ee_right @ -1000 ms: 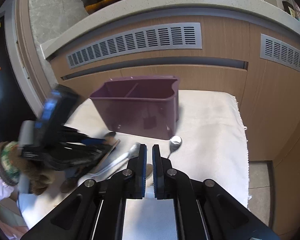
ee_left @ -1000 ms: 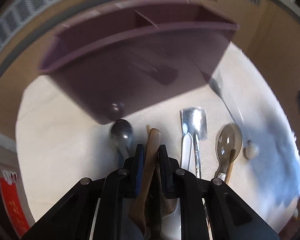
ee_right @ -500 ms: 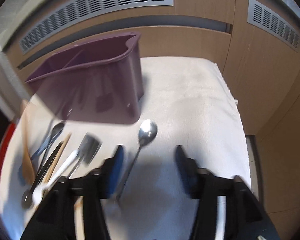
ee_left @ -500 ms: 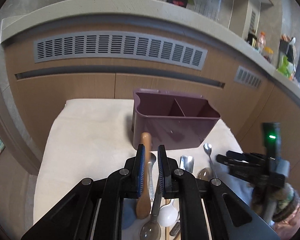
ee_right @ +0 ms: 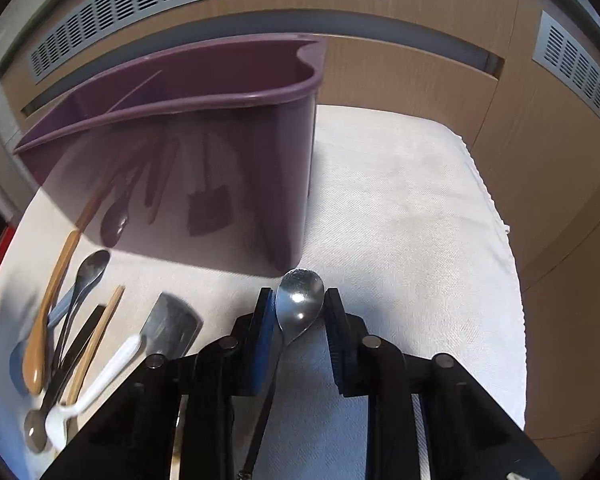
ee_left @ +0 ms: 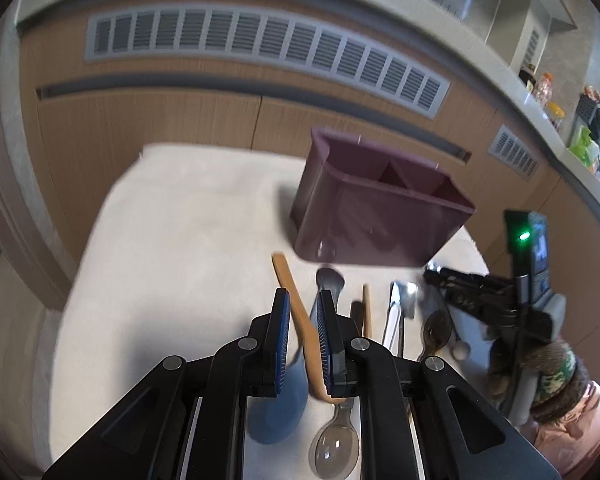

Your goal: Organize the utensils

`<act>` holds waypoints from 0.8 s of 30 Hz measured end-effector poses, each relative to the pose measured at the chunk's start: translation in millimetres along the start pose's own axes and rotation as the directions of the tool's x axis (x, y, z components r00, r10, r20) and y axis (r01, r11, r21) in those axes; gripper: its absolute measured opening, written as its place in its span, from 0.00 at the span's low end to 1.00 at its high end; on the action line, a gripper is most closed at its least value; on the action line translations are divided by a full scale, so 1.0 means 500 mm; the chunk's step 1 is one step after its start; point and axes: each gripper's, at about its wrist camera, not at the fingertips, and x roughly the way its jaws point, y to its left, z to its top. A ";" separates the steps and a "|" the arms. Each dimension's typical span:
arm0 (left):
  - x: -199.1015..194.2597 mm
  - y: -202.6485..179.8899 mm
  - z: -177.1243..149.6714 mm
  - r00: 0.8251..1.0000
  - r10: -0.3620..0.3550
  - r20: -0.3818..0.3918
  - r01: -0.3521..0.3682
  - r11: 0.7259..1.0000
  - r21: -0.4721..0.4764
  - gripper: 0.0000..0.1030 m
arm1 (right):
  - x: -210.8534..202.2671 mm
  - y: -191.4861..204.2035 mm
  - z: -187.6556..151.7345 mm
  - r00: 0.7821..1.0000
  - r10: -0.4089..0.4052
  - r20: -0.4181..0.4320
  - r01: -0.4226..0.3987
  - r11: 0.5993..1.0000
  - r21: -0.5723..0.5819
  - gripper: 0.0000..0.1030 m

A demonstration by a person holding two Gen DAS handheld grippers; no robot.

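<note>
Purple plastic forms the divided caddy, which stands upright on a white cloth covering the tabletop, in front of wooden cabinet fronts with slatted vents. Its compartments show no utensils inside.

Left wrist view, left to right: the left tool has its jaws slightly parted around the handle of a wooden spoon, which runs slantwise between them; whether the pads press on it cannot be told. A blue spoon lies under the tool. A dark metal spoon lies just in front of the caddy, a clear grey spoon nearer the camera, then chopsticks and a flat metal spatula. The right tool is seen at the far right, near the caddy's corner.

Right wrist view, left to right: the utensil cluster lies on the cloth left of the tool, including a white spoon. The right tool is released, jaws wide, straddling the bowl of a steel spoon that lies on the cloth just beside the caddy's near corner. Neither pad visibly touches it.
</note>
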 end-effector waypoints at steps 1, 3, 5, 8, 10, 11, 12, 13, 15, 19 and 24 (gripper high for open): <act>0.015 -0.003 -0.003 1.000 -0.003 -0.026 0.003 1.000 0.000 0.20 | -0.009 -0.001 -0.004 1.000 0.001 0.010 -0.001 1.000 -0.007 0.22; 0.036 -0.007 -0.009 0.998 -0.002 -0.068 0.002 1.000 0.000 0.31 | -0.034 0.003 -0.013 0.999 0.010 0.039 -0.010 1.000 -0.023 0.22; 0.051 -0.013 -0.016 0.995 0.000 -0.104 0.000 1.000 0.004 0.41 | -0.062 -0.002 -0.020 0.997 0.034 0.063 -0.033 0.999 -0.018 0.22; 0.055 -0.037 -0.028 0.992 0.004 -0.126 0.000 0.999 0.034 0.44 | -0.113 -0.014 -0.028 0.991 0.069 0.113 -0.068 0.998 -0.013 0.22; 0.055 -0.053 -0.037 0.991 0.003 -0.131 0.004 0.999 0.053 0.50 | -0.150 -0.013 -0.038 0.984 0.085 0.155 -0.082 0.996 -0.028 0.22; 0.056 -0.061 -0.039 0.991 0.008 -0.132 0.000 0.998 0.061 0.51 | -0.170 -0.006 -0.046 0.981 0.093 0.170 -0.088 0.995 -0.035 0.22; 0.061 -0.067 -0.040 0.991 0.020 -0.134 -0.011 0.998 0.068 0.51 | -0.187 -0.003 -0.050 0.977 0.104 0.186 -0.097 0.994 -0.042 0.22; 0.067 -0.069 -0.036 0.990 0.030 -0.138 -0.021 0.997 0.069 0.51 | -0.199 0.001 -0.053 0.974 0.112 0.195 -0.105 0.993 -0.045 0.22; 0.086 -0.067 -0.023 0.986 0.058 -0.157 -0.048 0.997 0.066 0.51 | -0.220 0.007 -0.057 0.969 0.126 0.211 -0.118 0.992 -0.050 0.22; 0.149 -0.057 0.005 0.957 0.110 -0.269 -0.090 0.992 0.085 0.50 | -0.242 0.002 -0.071 0.961 0.147 0.233 -0.137 0.989 -0.061 0.22; 0.200 -0.047 0.042 0.920 0.123 -0.371 -0.095 0.991 0.092 0.26 | -0.262 0.013 -0.089 0.954 0.157 0.255 -0.137 0.986 -0.094 0.22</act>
